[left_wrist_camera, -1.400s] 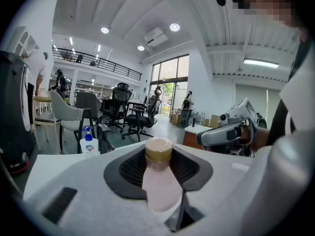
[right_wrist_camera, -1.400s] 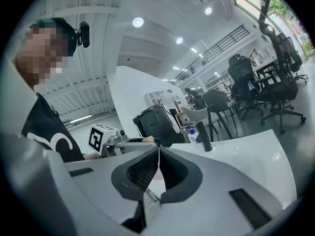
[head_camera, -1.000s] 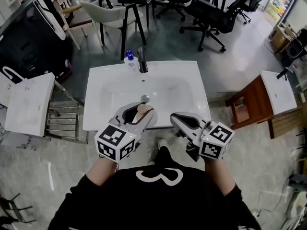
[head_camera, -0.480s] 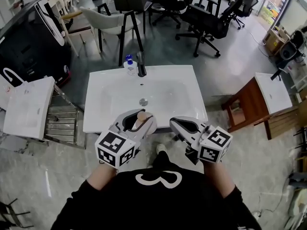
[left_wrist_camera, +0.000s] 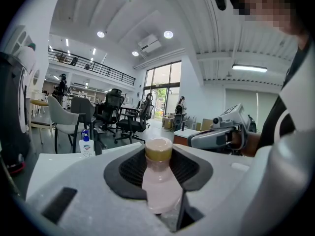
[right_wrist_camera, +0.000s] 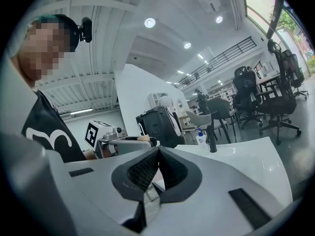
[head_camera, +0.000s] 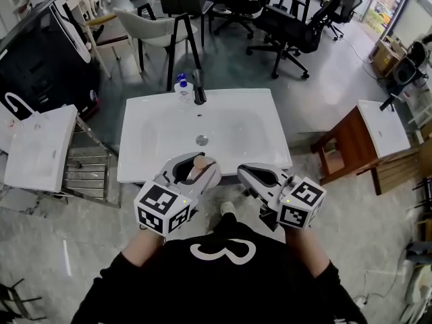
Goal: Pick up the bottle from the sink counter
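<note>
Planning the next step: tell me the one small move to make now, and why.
Probably raise the left gripper slightly without loosening its jaws: they are shut on the pale pink bottle, held near the front of the sink. The right gripper is shut and empty, so it needs no move.

Sink counter (head_camera: 138,147) basin open to reach; faucet (head_camera: 198,88), soap bottle (head_camera: 182,88) block back rim

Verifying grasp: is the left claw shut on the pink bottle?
Shut: pads of the left claw press the pink bottle from both sides.
</note>
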The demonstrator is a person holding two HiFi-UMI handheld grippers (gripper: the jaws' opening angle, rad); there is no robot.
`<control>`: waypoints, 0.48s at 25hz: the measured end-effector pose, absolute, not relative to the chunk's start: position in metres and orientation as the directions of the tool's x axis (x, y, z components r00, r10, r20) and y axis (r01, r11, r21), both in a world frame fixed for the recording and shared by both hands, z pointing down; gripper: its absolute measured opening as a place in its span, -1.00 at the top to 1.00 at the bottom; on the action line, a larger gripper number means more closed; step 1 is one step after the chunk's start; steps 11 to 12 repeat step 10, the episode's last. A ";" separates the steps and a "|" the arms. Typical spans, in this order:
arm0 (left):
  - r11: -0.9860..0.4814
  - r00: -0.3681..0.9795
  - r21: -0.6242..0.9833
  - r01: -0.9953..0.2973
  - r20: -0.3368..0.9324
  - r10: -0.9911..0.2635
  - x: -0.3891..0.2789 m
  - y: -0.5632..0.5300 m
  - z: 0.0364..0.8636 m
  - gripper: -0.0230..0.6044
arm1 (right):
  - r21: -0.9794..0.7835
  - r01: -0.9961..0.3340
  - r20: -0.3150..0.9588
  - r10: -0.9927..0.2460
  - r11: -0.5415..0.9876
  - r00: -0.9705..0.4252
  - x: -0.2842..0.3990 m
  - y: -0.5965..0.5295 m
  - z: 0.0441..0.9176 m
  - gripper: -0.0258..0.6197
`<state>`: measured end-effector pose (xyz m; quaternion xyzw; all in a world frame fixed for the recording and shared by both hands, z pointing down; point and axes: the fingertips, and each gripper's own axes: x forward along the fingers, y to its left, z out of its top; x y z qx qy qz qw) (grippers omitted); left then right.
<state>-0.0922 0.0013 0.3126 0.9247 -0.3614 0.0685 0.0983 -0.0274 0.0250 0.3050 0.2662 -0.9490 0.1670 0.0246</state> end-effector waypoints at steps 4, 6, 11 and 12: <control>-0.719 0.728 0.129 -0.683 0.195 -0.657 -0.090 0.004 0.309 0.47 | -0.303 -0.512 0.134 -0.496 0.804 -0.858 -0.026 0.028 0.303 0.88; -0.720 0.729 0.130 -0.682 0.195 -0.656 -0.089 0.004 0.309 0.47 | -0.303 -0.513 0.133 -0.497 0.803 -0.858 -0.026 0.028 0.303 0.88; -0.723 0.733 0.133 -0.678 0.195 -0.652 -0.088 0.006 0.310 0.47 | -0.306 -0.514 0.134 -0.498 0.801 -0.857 -0.026 0.031 0.305 0.88; -0.723 0.733 0.133 -0.678 0.195 -0.652 -0.088 0.006 0.310 0.47 | -0.306 -0.514 0.134 -0.498 0.801 -0.857 -0.026 0.031 0.305 0.88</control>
